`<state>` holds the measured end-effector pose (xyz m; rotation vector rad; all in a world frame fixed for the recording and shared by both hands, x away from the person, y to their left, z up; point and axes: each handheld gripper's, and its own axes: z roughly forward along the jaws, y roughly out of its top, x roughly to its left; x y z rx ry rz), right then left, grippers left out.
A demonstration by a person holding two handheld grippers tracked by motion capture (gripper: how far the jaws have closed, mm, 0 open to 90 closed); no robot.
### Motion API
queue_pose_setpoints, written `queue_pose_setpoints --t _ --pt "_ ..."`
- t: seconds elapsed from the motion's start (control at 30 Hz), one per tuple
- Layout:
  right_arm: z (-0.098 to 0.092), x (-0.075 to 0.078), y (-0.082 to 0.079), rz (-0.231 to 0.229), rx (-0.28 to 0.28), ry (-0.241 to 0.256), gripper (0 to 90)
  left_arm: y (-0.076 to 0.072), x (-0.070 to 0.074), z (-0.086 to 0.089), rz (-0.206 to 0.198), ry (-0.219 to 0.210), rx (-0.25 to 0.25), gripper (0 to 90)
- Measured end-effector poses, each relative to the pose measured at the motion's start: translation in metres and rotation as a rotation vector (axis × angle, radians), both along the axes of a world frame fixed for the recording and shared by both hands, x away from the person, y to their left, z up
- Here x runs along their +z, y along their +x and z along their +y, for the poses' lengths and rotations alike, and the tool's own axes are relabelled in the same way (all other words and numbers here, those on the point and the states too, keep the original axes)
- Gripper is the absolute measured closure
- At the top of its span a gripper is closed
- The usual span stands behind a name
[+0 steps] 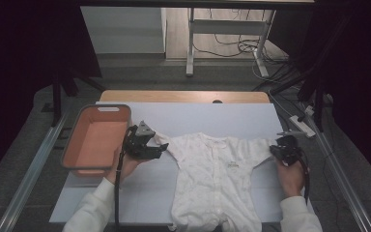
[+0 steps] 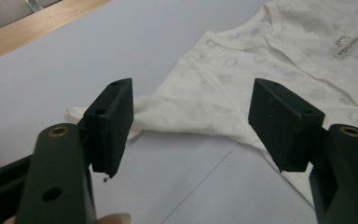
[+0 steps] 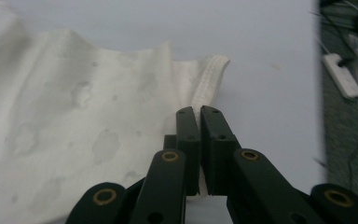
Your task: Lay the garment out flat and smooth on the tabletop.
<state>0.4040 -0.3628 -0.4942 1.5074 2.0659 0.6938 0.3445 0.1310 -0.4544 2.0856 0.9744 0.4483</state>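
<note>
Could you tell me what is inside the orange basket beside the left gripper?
The basket looks empty: the high view shows only its bare orange floor. The strip along its near wall is hidden by the rim. The left gripper sits just outside it.

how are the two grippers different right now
The left gripper has its jaws wide open, just short of the romper's left sleeve; the right gripper is shut on the right sleeve. Both sit at a sleeve end, low over the table.
</note>
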Motion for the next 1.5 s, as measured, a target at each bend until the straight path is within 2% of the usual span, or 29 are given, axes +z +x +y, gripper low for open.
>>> queue_pose_setpoints --t 0.07,0.1,0.23,0.27,0.33,0.47,0.63,0.7,0.9,1.07,1.33,1.5 --pt "-0.012 0.003 -0.007 -0.006 -0.041 0.005 86.6 0.001 0.000 0.001 0.000 0.001 -0.001 31.7" --pt "-0.020 0.004 -0.013 -0.008 -0.063 0.025 86.6 0.002 0.000 0.001 -0.001 -0.001 -0.001 31.7" --pt "-0.032 0.009 -0.026 -0.028 -0.103 0.053 85.1 0.004 0.002 0.000 -0.006 -0.005 -0.007 31.7" --pt "-0.033 0.010 -0.028 -0.045 -0.101 0.063 82.2 0.004 0.002 0.000 -0.007 -0.005 -0.008 31.7" --pt "-0.033 0.014 -0.032 -0.070 -0.095 0.123 73.1 0.005 0.003 -0.001 -0.008 -0.007 -0.010 31.7" --pt "-0.023 0.018 -0.033 -0.084 -0.016 0.160 62.9 0.007 0.001 -0.003 -0.001 -0.004 -0.015 31.7" --pt "-0.004 0.018 -0.034 -0.062 0.107 0.169 48.3 0.006 0.001 -0.003 0.002 -0.003 -0.015 31.7" --pt "0.002 0.021 -0.038 -0.072 0.148 0.183 44.5 0.006 0.001 -0.003 0.003 -0.003 -0.015 31.6" --pt "0.020 0.033 -0.053 -0.108 0.220 0.171 42.1 0.006 0.000 -0.002 0.007 -0.003 -0.011 31.6" --pt "0.037 0.038 -0.072 -0.126 0.281 0.194 40.3 0.006 0.000 -0.002 0.006 0.000 -0.008 31.5" --pt "0.057 0.036 -0.102 -0.136 0.373 0.262 39.6 0.007 -0.003 -0.005 0.016 0.003 0.016 29.8" --pt "0.078 0.028 -0.110 -0.119 0.459 0.260 38.8 0.014 -0.011 -0.012 0.039 0.008 0.058 27.6"
